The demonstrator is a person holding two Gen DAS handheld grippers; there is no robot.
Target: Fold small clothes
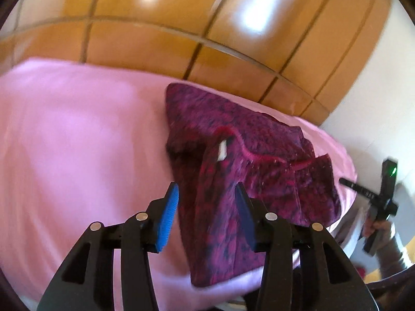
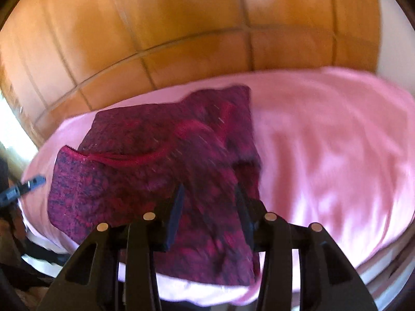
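Note:
A dark magenta patterned garment lies partly folded on a pink sheet, with a white label and a red neckline trim showing. My left gripper is open, its jaws apart above the garment's near flap. In the right wrist view the same garment lies left of centre on the pink sheet. My right gripper is open above the garment's near edge, holding nothing. The right gripper also shows in the left wrist view, off the sheet's right side.
A wooden panelled headboard or wall runs behind the sheet, and shows too in the right wrist view. A white wall stands at the right. The sheet's edge curves near the bottom.

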